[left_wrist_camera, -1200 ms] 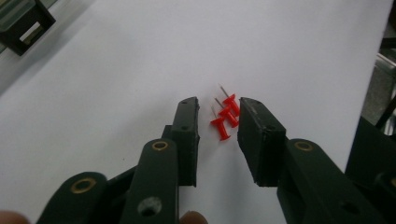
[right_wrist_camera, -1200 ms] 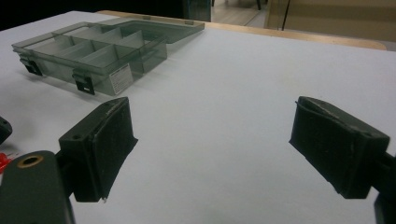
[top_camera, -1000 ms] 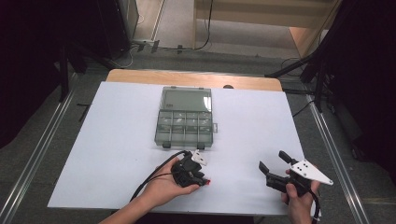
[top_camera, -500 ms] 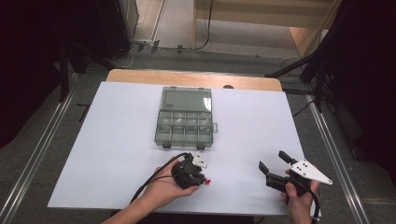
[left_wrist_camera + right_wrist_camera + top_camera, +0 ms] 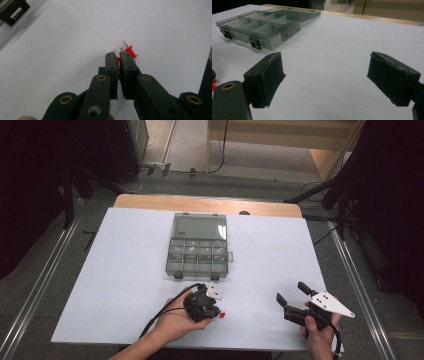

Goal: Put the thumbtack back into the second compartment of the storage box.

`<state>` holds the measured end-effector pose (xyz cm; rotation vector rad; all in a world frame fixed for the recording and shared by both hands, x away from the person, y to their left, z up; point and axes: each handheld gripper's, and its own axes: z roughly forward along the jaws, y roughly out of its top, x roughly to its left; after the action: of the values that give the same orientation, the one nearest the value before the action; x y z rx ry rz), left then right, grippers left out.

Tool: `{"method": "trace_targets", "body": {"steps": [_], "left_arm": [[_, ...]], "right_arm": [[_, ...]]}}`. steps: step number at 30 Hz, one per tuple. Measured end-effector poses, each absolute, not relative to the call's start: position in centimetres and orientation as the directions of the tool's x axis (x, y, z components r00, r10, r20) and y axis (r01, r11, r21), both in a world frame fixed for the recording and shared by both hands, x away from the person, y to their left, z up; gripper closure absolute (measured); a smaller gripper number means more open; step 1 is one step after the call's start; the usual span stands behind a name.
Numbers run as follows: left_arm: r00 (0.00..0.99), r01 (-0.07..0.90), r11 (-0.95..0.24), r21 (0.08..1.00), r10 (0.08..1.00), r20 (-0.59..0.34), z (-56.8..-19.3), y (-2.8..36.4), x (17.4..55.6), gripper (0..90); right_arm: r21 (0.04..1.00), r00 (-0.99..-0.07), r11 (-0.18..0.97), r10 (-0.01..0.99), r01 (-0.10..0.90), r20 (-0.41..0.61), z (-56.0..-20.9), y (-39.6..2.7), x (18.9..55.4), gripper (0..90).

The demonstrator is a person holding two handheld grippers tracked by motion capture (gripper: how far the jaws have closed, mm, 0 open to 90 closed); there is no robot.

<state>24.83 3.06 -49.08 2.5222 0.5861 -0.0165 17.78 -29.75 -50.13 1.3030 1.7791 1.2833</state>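
Two small red pushpins lie on the white table sheet near its front edge. In the left gripper view one red pushpin (image 5: pixel 117 59) is pinched between the jaw tips, its metal point sticking up. The other pushpin (image 5: pixel 130 51) lies just beyond the right jaw. My left gripper (image 5: pixel 118 56) is shut on the pinched pin; from above, the left gripper (image 5: pixel 216 311) touches the sheet beside the red pins (image 5: pixel 223 314). My right gripper (image 5: pixel 292 293) stands wide open at the front right, and between the right gripper's (image 5: pixel 325 70) jaws there is only bare sheet.
A clear grey compartment box (image 5: pixel 197 247) sits open in the middle of the table, lid folded back, latches toward me; it also appears as the box (image 5: pixel 259 26) at far left. The wooden table edge (image 5: pixel 260 207) runs along the back, beyond the white sheet (image 5: pixel 125 270).
The left gripper has settled very slightly lower over the red pins. The right gripper has stayed where it was, still open.
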Motion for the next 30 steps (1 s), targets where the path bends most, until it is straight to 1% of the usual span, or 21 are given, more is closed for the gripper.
{"method": "trace_targets", "body": {"steps": [10,20,30], "left_arm": [[0.9,0.427,-0.739,0.521,0.407,-0.16,-48.9,3.4,25.2,85.6],[0.895,0.431,-0.719,0.545,0.416,-0.16,-47.9,4.2,26.1,85.7],[0.881,0.455,-0.691,0.562,0.444,-0.167,-46.8,5.4,27.3,85.7]], "right_arm": [[0.927,-0.357,0.053,0.93,0.372,0.09,-50.2,-29.8,17.7,13.6],[0.927,-0.354,0.053,0.931,0.372,0.089,-50.2,-29.8,17.7,13.6],[0.93,-0.356,0.053,0.931,0.365,0.087,-50.2,-29.8,17.7,13.3]]}}
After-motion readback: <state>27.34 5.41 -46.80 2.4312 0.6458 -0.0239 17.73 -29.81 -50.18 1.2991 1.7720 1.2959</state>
